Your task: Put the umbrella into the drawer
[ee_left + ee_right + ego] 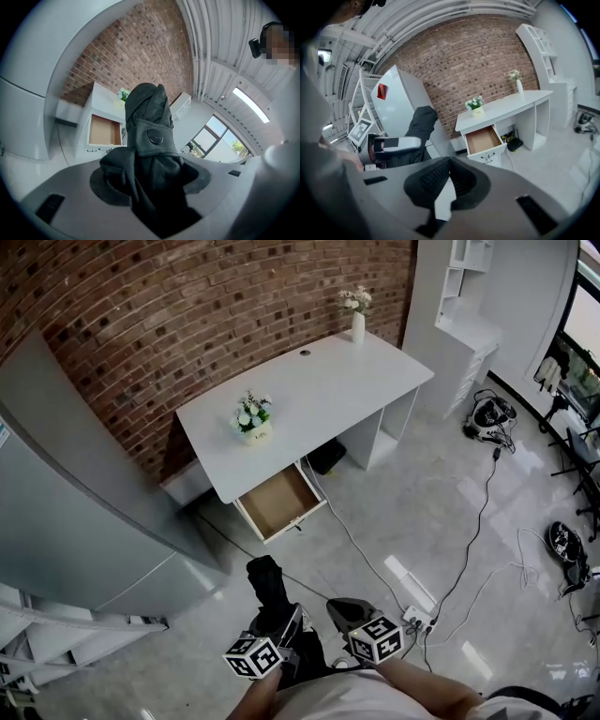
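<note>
**Left tongs clamped on the umbrella, drawer well ahead**

The left tongs [151,183] have their jaws wrapped around the folded black umbrella [149,123]. They grip it low in the bunched fabric, and the strapped, buttoned end sticks out ahead. The right tongs [449,165] have their pads pressed together, with nothing in them. Across the floor the drawer [279,502] stands pulled out under the white desk [323,381], wooden bottom bare, well apart from both tools.

Now the worries. That hold is on soft cloth, not on anything rigid, so the umbrella could sag or slide out on the way. The drawer looks short, so a tilted entry may catch its front edge or the desk lip above. A white cable [354,542] also lies across the floor between here and the desk, ready to snag a foot.
</note>
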A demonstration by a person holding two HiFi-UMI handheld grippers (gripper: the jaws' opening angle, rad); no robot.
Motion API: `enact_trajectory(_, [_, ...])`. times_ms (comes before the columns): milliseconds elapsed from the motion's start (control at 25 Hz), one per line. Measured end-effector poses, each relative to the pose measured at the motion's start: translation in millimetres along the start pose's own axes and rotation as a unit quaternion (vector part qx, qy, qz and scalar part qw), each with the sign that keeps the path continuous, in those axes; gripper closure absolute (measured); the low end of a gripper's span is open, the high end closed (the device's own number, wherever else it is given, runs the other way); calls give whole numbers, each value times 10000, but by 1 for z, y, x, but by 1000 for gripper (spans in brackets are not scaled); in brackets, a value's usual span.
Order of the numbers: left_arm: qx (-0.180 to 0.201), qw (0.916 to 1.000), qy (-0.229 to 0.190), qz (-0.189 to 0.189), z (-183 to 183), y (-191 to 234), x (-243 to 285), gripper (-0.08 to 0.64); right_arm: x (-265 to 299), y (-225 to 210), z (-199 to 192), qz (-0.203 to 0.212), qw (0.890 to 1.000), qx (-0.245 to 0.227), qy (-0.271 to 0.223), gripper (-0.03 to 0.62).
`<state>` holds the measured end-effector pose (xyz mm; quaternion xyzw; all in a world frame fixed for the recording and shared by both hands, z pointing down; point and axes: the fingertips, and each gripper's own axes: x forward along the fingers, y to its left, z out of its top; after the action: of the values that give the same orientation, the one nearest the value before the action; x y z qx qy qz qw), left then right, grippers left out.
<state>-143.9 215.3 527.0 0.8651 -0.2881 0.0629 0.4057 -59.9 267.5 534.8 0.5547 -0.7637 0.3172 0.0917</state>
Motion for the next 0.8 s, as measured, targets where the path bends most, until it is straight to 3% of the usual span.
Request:
enact_trajectory(400, [-305,9994,96,-120,63,61,60,299,89,-22,51,-96,9990,-157,419,577])
enact_trajectory(800, [-457,9984,168,-299,106,89,99,299,142,-41,97,-286,9986,-262,349,577])
